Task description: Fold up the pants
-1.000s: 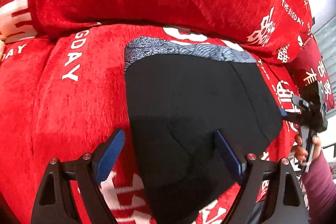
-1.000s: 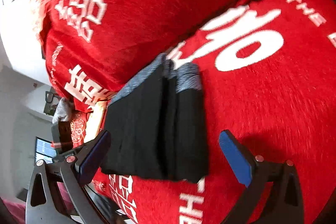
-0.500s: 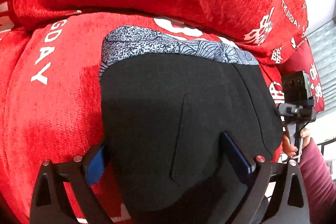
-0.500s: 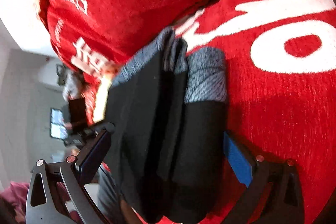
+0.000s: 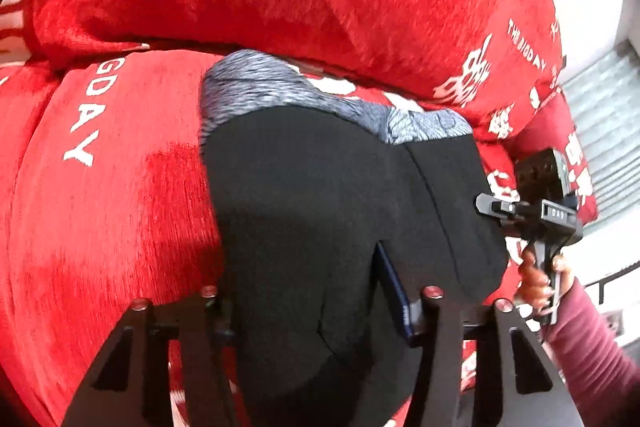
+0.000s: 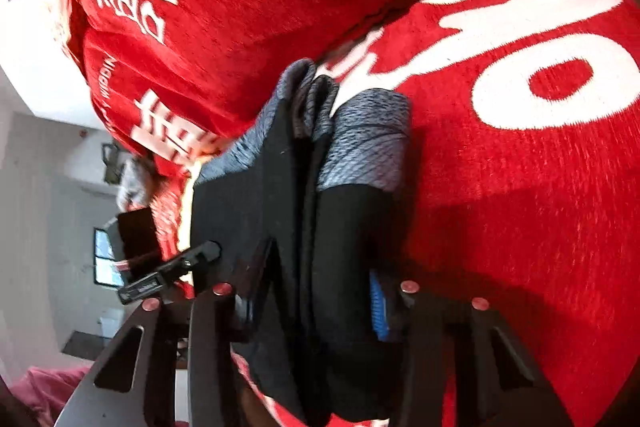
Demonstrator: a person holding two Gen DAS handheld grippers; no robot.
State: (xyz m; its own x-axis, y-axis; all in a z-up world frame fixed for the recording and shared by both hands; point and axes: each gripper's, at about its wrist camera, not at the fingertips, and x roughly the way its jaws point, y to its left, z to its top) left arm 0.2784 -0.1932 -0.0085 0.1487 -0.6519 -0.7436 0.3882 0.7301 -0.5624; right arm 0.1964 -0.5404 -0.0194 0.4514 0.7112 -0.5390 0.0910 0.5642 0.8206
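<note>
Both the left gripper [image 5: 308, 291] and right gripper [image 6: 312, 299] clamp the folded pants [image 5: 340, 195] on the sofa [image 5: 100, 207], ready to lift them.

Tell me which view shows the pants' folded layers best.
Right wrist: it looks along the pants edge-on, so the stacked layers and grey waistband show separately. Left wrist shows only the flat black top face.

Black pants [image 6: 280, 211] with a grey patterned waistband [image 6: 364, 143] are lying folded in several layers on a red sofa cover [image 6: 520, 195] printed with large white characters. The right gripper [image 6: 310, 301] is clamping the near edge of the stacked layers, its blue-padded finger [image 6: 378, 311] pressing against the fabric. The other gripper [image 6: 172, 271] is showing at the left beside the pants, blurred.
</note>
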